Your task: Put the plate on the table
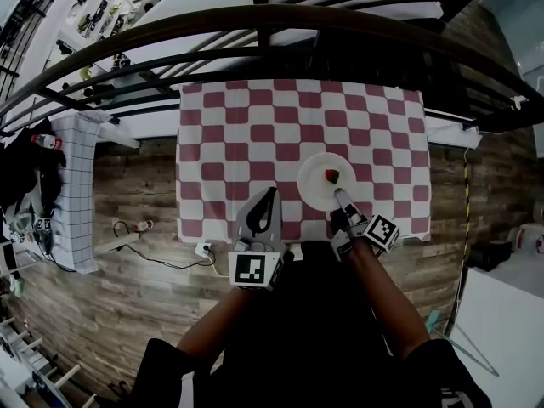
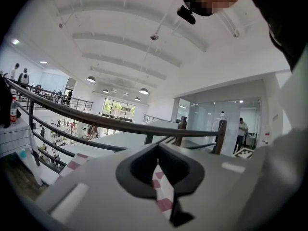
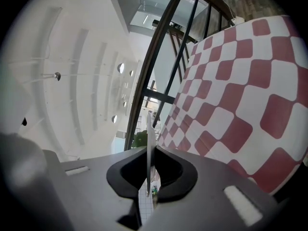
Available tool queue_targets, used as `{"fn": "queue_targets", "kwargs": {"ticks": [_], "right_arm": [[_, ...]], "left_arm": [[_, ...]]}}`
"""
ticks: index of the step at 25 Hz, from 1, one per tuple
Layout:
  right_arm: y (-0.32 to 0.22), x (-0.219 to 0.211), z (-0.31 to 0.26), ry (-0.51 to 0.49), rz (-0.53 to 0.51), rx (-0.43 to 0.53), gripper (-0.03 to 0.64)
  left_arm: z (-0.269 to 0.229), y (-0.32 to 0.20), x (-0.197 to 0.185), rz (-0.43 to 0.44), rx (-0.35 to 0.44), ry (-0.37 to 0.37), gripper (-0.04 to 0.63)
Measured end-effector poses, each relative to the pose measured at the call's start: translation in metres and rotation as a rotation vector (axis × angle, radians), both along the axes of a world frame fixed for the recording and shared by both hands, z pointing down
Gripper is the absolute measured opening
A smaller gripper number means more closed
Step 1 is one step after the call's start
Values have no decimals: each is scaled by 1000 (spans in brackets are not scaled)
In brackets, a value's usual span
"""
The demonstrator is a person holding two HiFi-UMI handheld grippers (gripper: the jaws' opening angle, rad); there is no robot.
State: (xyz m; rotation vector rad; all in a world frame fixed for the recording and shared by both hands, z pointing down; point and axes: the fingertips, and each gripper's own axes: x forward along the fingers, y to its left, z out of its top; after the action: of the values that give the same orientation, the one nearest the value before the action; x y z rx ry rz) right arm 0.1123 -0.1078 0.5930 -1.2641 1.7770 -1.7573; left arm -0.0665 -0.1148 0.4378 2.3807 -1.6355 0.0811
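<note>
The right gripper [image 1: 339, 195] pinches the plate [image 1: 311, 187] by its near rim. If it tips, the red bit [image 1: 332, 176] just ahead could roll off. The left gripper [image 1: 269, 194] is closed and empty.

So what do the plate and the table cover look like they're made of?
Plate: probably ceramic or melamine, plain white, smooth; its thin rigid rim shows between the right tongs. Table cover: likely cloth or vinyl, matte red-and-white checks, lying flat.

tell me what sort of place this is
Probably an upper-floor gallery in a large open building: a dark railing runs behind the checked table, a cluttered lower floor shows beyond it, and glass-walled rooms stand under a high arched ceiling.
</note>
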Motion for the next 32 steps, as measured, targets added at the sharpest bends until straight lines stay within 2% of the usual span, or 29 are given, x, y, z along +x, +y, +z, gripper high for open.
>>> {"fn": "queue_targets", "kwargs": {"ticks": [3,5,8,13,17,23,26,32], "right_arm": [[-10,4,10,19,-10,-13,15],[-24,2,10,-29,-12,38,15],[-38,4,17,-47,-18,49,15],[-52,9,39,-11,-44,-2,15],[-66,7,51,-39,-65,5,15],[-73,7,81,-8,-103,-64,15],[-81,3,92,-44,-111,-60,15],[-91,1,117,-49,-132,-81,15]], "left_arm": [[-4,-13,6,1,15,-5,9],[-6,-24,8,-3,21,-2,9],[-11,-37,10,-9,26,0,9],[-7,-52,7,-26,21,-7,9],[-3,-61,7,-36,17,-21,9],[3,-69,13,-45,-12,-25,10],[10,-72,18,-34,-40,-20,9],[15,-81,29,-13,-44,-22,9]]}}
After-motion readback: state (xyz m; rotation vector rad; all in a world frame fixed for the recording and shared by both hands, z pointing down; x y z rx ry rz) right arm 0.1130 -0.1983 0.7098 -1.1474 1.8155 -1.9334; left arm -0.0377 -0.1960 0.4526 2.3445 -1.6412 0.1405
